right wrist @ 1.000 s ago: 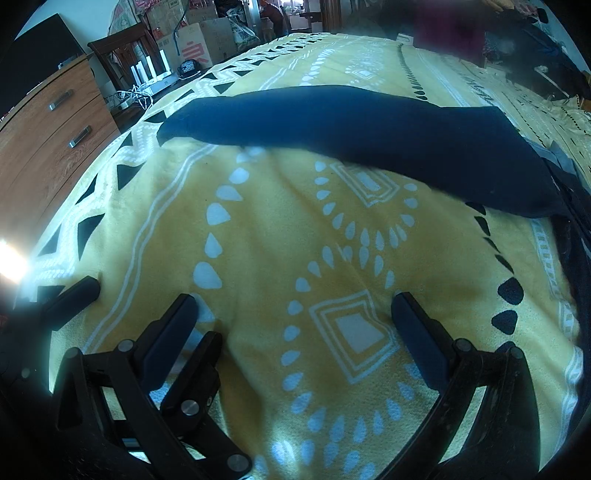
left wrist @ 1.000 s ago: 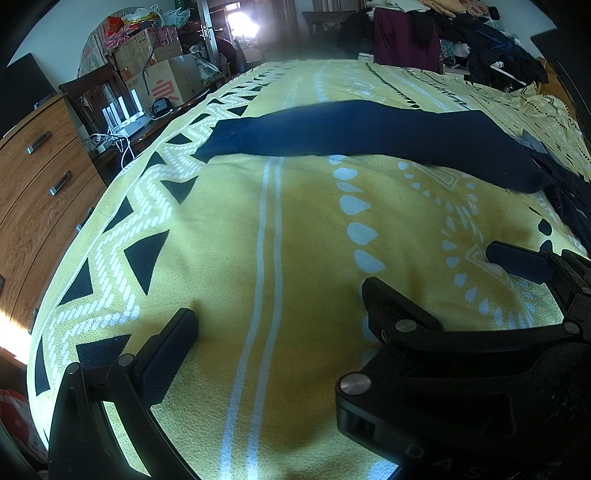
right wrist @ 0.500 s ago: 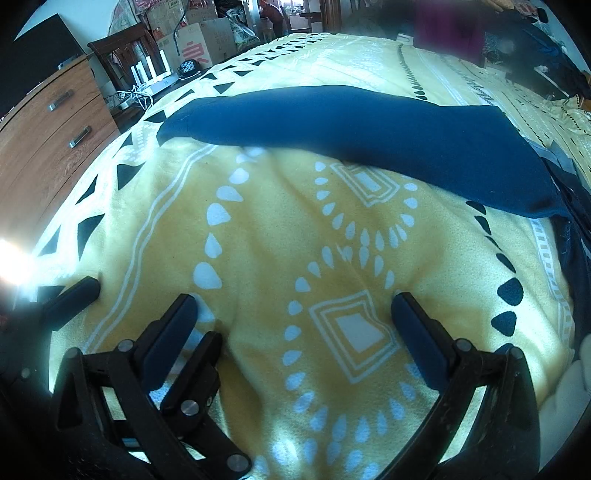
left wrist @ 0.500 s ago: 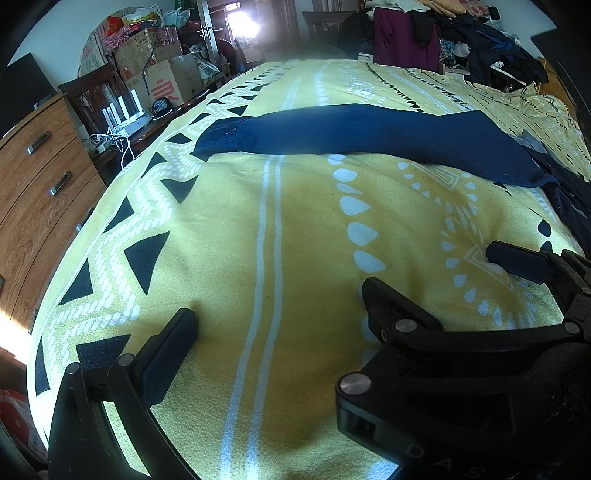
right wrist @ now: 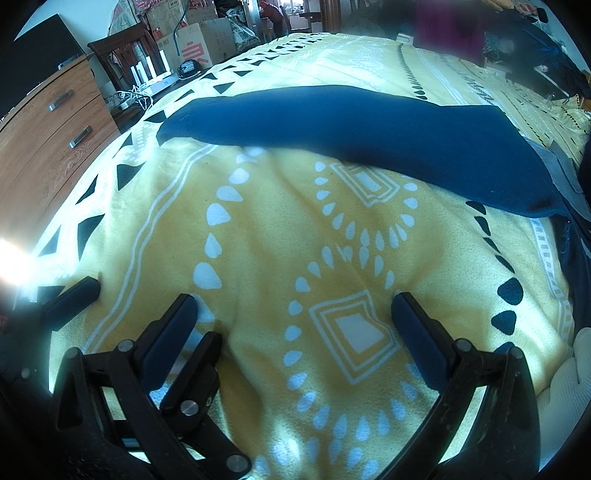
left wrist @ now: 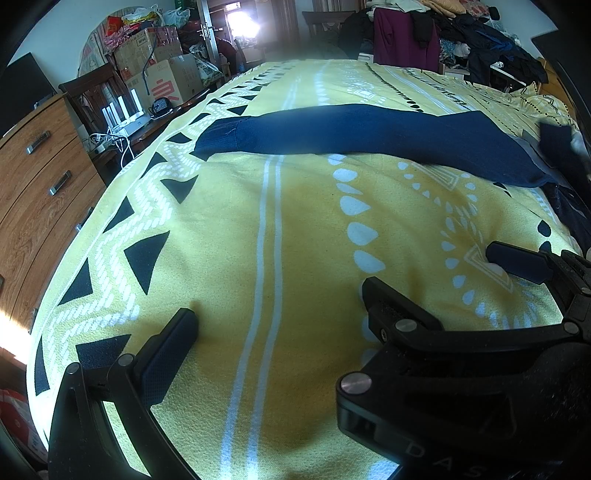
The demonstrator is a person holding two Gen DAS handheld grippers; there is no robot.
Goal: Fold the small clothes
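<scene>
A long navy garment lies folded in a narrow band across the far half of the yellow patterned bedspread. My left gripper and right gripper rest low on the spread near its front, well short of the garment, both open with nothing between their fingers. They overlap: the right gripper's body hides the left one's right finger. A second dark garment lies at the right edge. A blurred dark piece shows above it.
A wooden dresser stands along the bed's left edge, with a chair, a white router and cardboard boxes beyond. Piled clothes fill the far right. A white-gloved hand is at the lower right.
Both grippers have stayed put. The navy garment has settled flatter. A white-gloved hand has come in at the lower right, and a blurred dark piece has appeared at the right edge.
</scene>
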